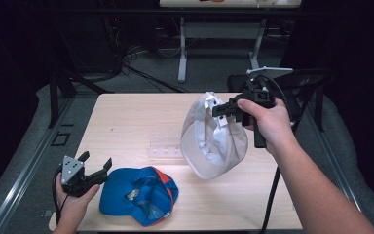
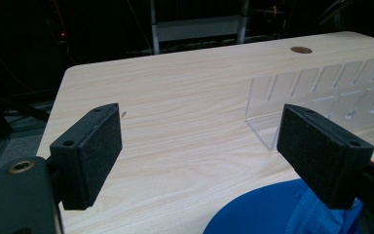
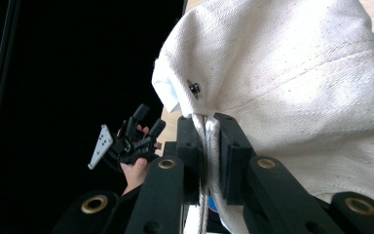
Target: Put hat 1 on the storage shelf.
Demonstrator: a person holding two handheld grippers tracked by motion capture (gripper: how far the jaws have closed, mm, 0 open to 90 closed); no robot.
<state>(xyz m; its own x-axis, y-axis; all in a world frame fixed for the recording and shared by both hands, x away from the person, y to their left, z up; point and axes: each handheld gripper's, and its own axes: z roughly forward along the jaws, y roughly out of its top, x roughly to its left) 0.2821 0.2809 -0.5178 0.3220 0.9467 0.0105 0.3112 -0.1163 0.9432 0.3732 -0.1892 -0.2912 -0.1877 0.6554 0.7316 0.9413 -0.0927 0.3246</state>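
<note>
My right hand-held gripper (image 1: 220, 108) is pinching the white cap (image 1: 213, 139) by its rim, lifted above the table (image 1: 126, 122), while my left hand-held gripper (image 1: 96, 164), jaws spread and empty, sits just left of the blue cap (image 1: 139, 195) lying near me.

My blue cap (image 2: 272, 209) is cut off at the bottom edge; the clear rack (image 2: 321, 92) beyond it runs off right.

Two caps: a white cap (image 1: 214, 141) at center right of the frame and a blue cap (image 1: 139, 195) at lower left. One clear rack (image 1: 165, 148) and one desk (image 1: 126, 122). Two grippers: left gripper (image 1: 96, 163), right gripper (image 1: 219, 109).
</note>
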